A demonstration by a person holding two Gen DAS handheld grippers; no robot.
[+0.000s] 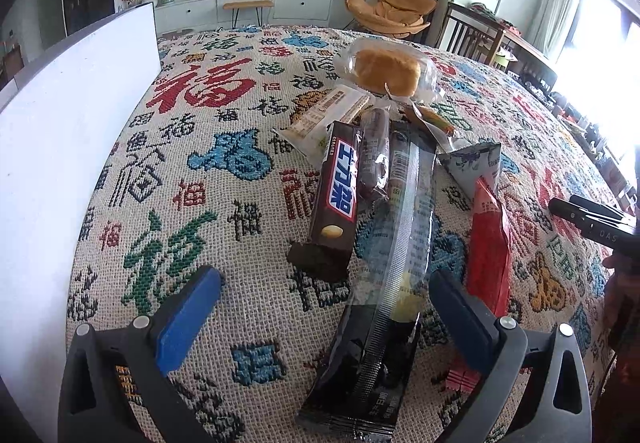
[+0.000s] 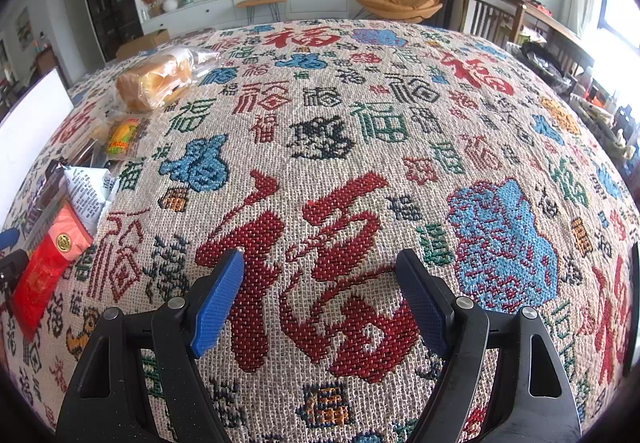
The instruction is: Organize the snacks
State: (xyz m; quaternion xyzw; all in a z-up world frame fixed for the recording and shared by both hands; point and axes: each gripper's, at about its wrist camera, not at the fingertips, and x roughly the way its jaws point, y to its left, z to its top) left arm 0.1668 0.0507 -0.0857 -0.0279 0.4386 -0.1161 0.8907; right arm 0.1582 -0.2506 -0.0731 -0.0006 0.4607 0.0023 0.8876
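A heap of snacks lies on the patterned cloth [image 1: 208, 203]. A long black packet [image 1: 384, 307] lies between the fingers of my open left gripper [image 1: 326, 285]. A brown chocolate bar [image 1: 334, 195] lies just beyond, left of it. A red packet [image 1: 490, 255] lies right of it and also shows in the right wrist view [image 2: 44, 271]. A wrapped bread [image 1: 386, 71] [image 2: 154, 81] lies farthest. My right gripper [image 2: 320, 275] is open and empty over bare cloth [image 2: 360, 163], right of the heap.
A white box [image 1: 72, 131] stands at the left of the cloth. A white-blue packet [image 1: 476, 167], a cream packet [image 1: 324, 115] and a dark sausage packet [image 1: 374, 159] lie in the heap. The right gripper's body [image 1: 592, 221] shows at the right edge.
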